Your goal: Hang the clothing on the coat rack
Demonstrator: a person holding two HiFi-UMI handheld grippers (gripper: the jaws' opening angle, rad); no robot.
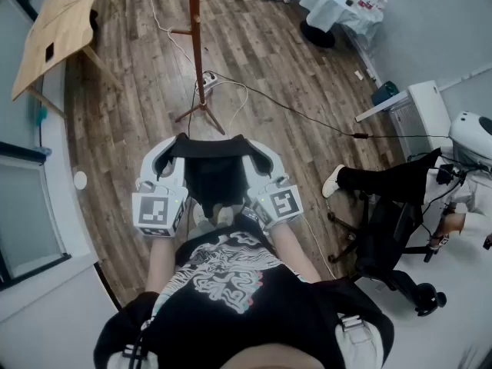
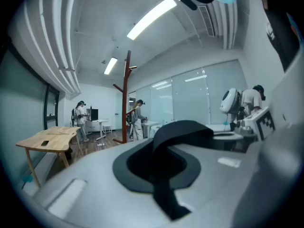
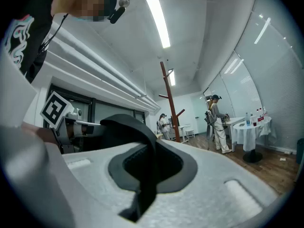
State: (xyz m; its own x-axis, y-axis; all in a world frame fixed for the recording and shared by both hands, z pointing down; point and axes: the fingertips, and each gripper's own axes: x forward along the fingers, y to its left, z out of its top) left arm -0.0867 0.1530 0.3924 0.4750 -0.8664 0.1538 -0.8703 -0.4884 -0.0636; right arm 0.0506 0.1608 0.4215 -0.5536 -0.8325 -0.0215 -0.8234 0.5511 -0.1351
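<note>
A black garment hangs stretched between my two grippers, low in front of my chest. My left gripper is shut on its left upper edge, my right gripper on its right upper edge. In the left gripper view a black strip of the garment runs through the shut left gripper. The right gripper view shows the same fabric pinched in the right gripper. The brown wooden coat rack stands on the floor straight ahead, some way off; it also rises in the left gripper view and the right gripper view.
A light wooden table stands far left. A round white-clothed table is far right. An office chair draped in black stands at right beside a white machine. Cables trail across the floor near the rack's base. People stand at the back.
</note>
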